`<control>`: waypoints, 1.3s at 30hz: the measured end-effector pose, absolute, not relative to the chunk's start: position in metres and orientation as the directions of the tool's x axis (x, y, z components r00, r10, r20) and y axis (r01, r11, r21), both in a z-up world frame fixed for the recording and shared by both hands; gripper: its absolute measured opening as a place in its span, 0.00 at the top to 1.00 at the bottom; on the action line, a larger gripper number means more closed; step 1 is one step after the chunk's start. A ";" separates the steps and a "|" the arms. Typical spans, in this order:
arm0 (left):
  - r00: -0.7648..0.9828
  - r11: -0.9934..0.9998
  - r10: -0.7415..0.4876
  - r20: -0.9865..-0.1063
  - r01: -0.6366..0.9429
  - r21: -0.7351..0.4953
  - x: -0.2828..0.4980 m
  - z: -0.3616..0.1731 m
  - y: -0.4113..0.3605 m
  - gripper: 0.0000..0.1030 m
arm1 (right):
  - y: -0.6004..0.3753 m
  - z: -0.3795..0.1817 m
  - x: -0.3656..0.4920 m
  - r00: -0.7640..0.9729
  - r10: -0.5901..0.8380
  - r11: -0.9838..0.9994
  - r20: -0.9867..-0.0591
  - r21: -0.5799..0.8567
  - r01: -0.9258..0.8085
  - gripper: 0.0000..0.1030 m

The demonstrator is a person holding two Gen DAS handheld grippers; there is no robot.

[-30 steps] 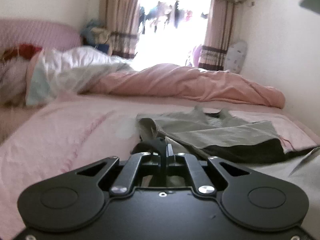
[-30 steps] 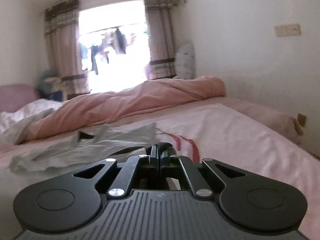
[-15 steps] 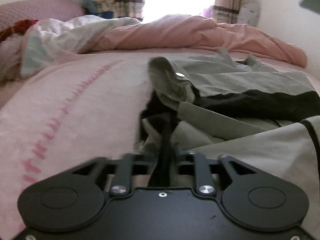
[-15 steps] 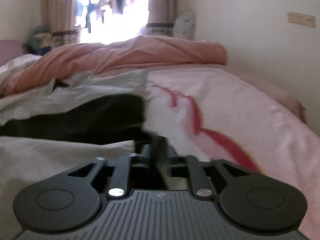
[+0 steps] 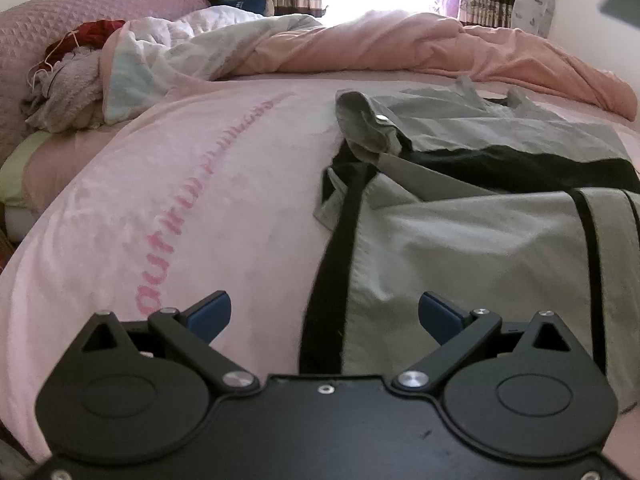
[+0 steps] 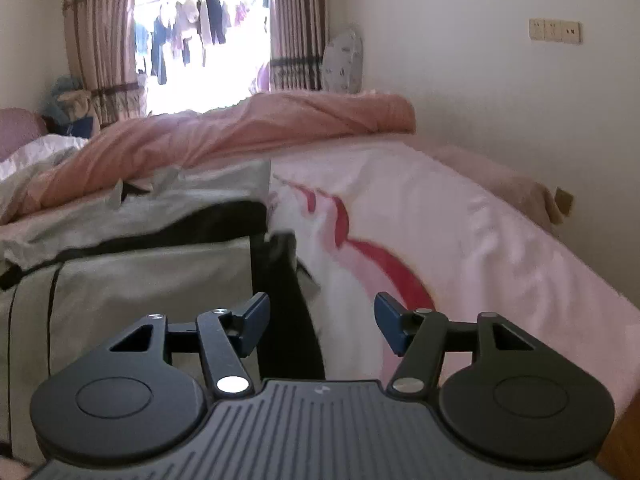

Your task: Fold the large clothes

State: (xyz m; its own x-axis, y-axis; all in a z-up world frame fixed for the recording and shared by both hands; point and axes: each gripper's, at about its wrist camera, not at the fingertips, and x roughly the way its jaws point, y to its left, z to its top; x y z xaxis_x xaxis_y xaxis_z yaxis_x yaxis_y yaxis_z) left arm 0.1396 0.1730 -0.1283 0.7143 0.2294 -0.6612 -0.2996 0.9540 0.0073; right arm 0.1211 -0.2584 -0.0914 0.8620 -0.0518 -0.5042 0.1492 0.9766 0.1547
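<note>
A large grey garment with black trim (image 5: 472,236) lies folded on the pink bedsheet (image 5: 168,208). Its near half lies over the far half, and a grey sleeve with a snap button (image 5: 368,124) sticks out at the far left. My left gripper (image 5: 325,314) hangs low over the garment's left black edge, jaws opening wide, pads touching nothing. In the right wrist view the same garment (image 6: 152,276) fills the left. My right gripper (image 6: 320,322) is over its right black edge (image 6: 288,288), jaws opening, with the fabric below them and not pinched.
A rumpled pink duvet (image 5: 420,48) lies across the far side of the bed. White bedding (image 5: 168,52) and a heap of clothes (image 5: 68,80) sit at the far left by a pink headboard (image 5: 80,4). A wall (image 6: 500,100) runs along the right.
Both grippers were shut on the garment's edges, carried them forward and down, then opened and let go. The fabric now lies flat on the bed.
</note>
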 end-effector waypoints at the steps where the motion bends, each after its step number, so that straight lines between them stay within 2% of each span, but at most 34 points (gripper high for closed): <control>1: 0.714 0.955 0.230 -0.661 -0.297 0.011 0.137 -0.128 0.170 0.01 | -0.258 -0.094 0.126 0.855 -0.052 0.976 -0.515 0.154 0.151 0.31; 8: 0.713 0.966 0.190 -0.674 -0.259 -0.001 0.131 -0.128 0.156 0.01 | -0.252 -0.098 0.121 0.834 -0.071 0.982 -0.547 0.106 0.154 0.31; 13: 0.703 0.980 0.121 -0.701 -0.197 -0.028 0.112 -0.136 0.155 0.01 | -0.253 -0.099 0.111 0.830 -0.008 0.989 -0.558 0.117 0.089 0.31; 16: 0.670 0.983 0.096 -0.736 -0.181 -0.037 0.103 -0.150 0.157 0.01 | -0.256 -0.107 0.110 0.803 0.017 0.990 -0.595 0.120 0.068 0.31; 20: 0.661 0.976 0.048 -0.749 -0.192 -0.106 0.104 -0.163 0.160 0.01 | -0.257 -0.122 0.114 0.773 0.066 0.983 -0.631 0.172 0.057 0.31; 24: 0.655 0.977 0.038 -0.754 -0.184 -0.110 0.107 -0.168 0.160 0.00 | -0.251 -0.129 0.110 0.768 0.103 0.980 -0.632 0.197 0.030 0.23; 29: 0.660 0.974 0.033 -0.751 -0.188 -0.123 0.111 -0.168 0.163 0.00 | -0.252 -0.138 0.114 0.762 0.117 0.973 -0.637 0.229 0.042 0.22; 33: 0.660 0.976 0.045 -0.750 -0.188 -0.107 0.113 -0.168 0.161 0.00 | -0.257 -0.142 0.114 0.767 0.156 0.958 -0.623 0.284 0.036 0.63; 34: 0.666 0.976 0.043 -0.745 -0.188 -0.112 0.113 -0.168 0.161 0.03 | -0.254 -0.141 0.112 0.770 0.141 0.966 -0.622 0.256 0.031 0.71; 35: 0.678 0.976 0.039 -0.734 -0.184 -0.118 0.111 -0.167 0.161 0.21 | -0.251 -0.139 0.110 0.775 0.112 0.975 -0.622 0.219 0.035 0.92; 36: 0.692 0.978 0.038 -0.721 -0.173 -0.114 0.109 -0.165 0.160 0.43 | -0.251 -0.137 0.108 0.786 0.089 0.979 -0.612 0.200 0.046 0.93; 37: 0.694 0.984 0.076 -0.716 -0.170 -0.060 0.109 -0.162 0.157 0.61 | -0.254 -0.135 0.105 0.805 0.077 0.974 -0.588 0.215 0.064 0.94; 38: 0.699 0.987 0.109 -0.706 -0.163 -0.009 0.112 -0.157 0.156 0.89 | -0.261 -0.132 0.101 0.840 0.067 0.961 -0.539 0.260 0.090 0.94; 39: 0.704 0.986 0.114 -0.701 -0.167 -0.007 0.114 -0.151 0.159 0.93 | -0.267 -0.127 0.098 0.866 0.078 0.947 -0.494 0.308 0.090 0.94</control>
